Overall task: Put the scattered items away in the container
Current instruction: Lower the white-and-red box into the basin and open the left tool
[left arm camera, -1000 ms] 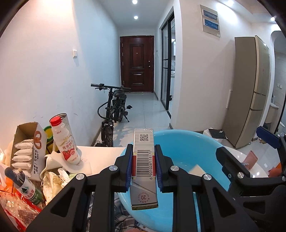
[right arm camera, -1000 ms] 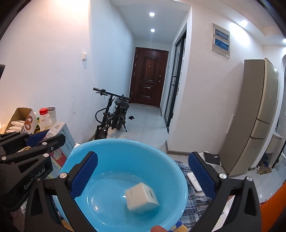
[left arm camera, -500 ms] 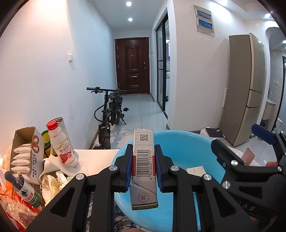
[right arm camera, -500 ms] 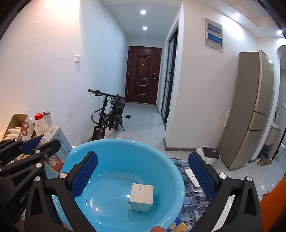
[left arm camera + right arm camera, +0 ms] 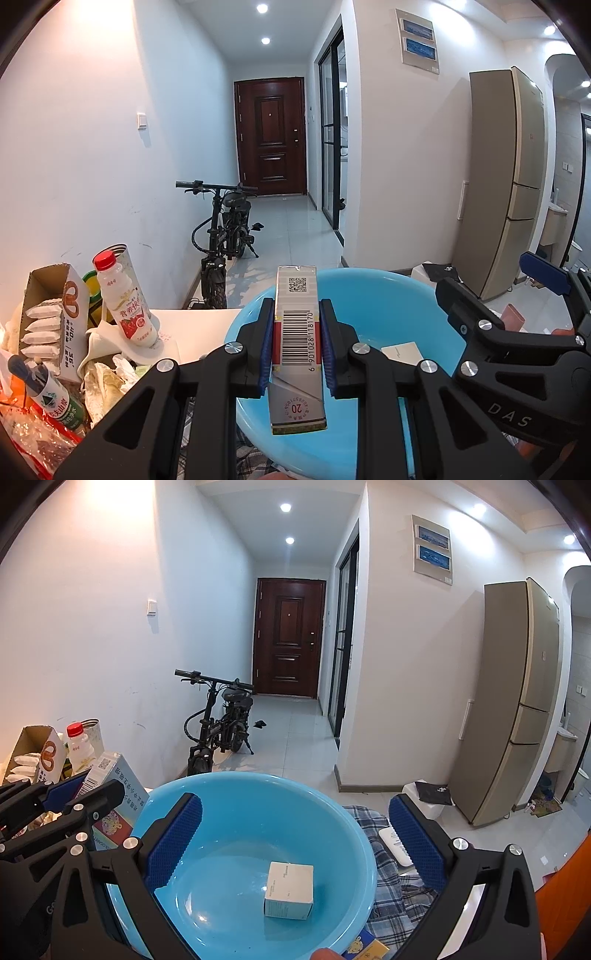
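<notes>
left tool: clamped on carton | right tool: jaws wide apart

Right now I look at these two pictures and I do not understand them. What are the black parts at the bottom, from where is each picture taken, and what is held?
There is no robot here. A person holds a two-finger tool, a gripper, in each hand, and a wide-angle camera on each one looks forward along its fingers. The black parts are those fingers.

One picture is from the left gripper. It is shut on a carton with a barcode, above a blue basin. To its left stand a bottle and a snack box among other clutter.

The other picture is from the right gripper. It is open and holds nothing. Below it, a small white box lies inside the basin, which rests on a checked cloth.
</notes>
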The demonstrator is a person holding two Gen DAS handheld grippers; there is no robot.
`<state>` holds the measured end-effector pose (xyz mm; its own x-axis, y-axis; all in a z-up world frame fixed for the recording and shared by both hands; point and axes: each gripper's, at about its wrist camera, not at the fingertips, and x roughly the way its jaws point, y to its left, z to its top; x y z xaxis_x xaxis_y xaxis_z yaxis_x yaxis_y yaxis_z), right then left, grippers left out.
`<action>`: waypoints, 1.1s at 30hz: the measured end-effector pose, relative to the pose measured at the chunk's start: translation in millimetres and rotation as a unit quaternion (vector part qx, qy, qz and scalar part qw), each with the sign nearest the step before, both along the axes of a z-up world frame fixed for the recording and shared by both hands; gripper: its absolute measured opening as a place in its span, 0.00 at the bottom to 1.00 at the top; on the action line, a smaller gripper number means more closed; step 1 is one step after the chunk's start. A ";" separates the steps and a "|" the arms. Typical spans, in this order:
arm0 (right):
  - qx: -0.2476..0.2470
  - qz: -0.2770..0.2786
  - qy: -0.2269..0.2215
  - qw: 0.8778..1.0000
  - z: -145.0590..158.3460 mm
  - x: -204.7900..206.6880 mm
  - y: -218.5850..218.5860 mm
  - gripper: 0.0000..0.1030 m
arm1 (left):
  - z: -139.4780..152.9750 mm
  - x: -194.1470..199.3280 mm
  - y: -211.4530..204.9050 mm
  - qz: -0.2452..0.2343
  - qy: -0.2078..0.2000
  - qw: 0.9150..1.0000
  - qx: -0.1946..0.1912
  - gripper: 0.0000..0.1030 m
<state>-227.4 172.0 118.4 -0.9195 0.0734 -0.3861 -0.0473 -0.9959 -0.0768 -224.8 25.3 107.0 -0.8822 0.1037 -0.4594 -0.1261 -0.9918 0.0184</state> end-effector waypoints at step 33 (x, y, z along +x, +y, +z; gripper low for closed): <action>0.022 -0.005 0.000 1.000 2.0 -0.6 5.4 1.00 | -0.7 2.0 2.6 -0.001 0.002 1.000 -0.007 0.32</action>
